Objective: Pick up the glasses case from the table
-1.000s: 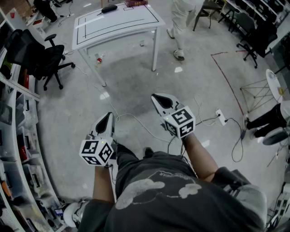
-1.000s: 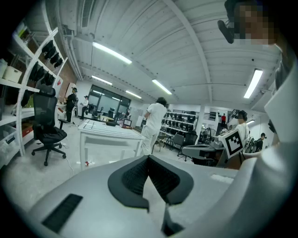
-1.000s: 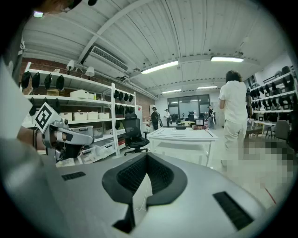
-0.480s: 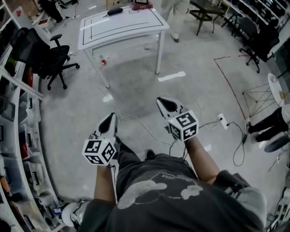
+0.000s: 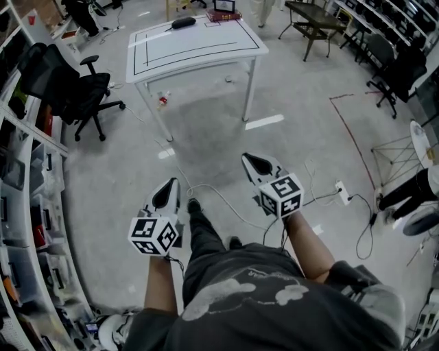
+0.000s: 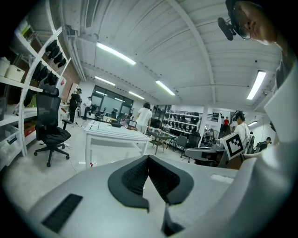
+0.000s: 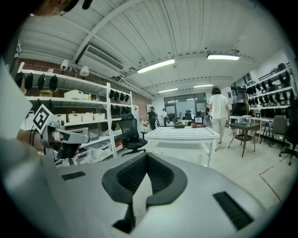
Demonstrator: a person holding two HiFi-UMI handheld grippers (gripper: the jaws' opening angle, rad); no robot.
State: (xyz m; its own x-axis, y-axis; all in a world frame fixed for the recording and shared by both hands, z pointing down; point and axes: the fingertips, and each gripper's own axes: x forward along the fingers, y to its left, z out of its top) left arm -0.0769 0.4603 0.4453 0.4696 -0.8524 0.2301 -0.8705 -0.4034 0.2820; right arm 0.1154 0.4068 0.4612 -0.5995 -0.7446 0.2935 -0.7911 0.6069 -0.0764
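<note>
Case: the dark, oblong glasses case (image 5: 183, 22) is lying near the far edge of the white desk (image 5: 199, 42), close to a reddish stack of books (image 5: 223, 15); nothing is touching it.
Distance: the desk is standing well ahead across open floor, out of reach from here.
Left hand-held gripper (image 5: 167, 188): its jaws are pressing together on nothing, and it is hanging low before the person's waist, aiming toward the desk.
Right hand-held gripper (image 5: 252, 161): it too is pinched closed and empty, riding a little further forward.
Reason: I judge both are simply being carried, closed because there is nothing to take yet.
Need: getting beside the desk, then opening one pair of jaws.
Hazard: a white cable (image 5: 219, 197) is trailing on the floor by the person's feet.
</note>
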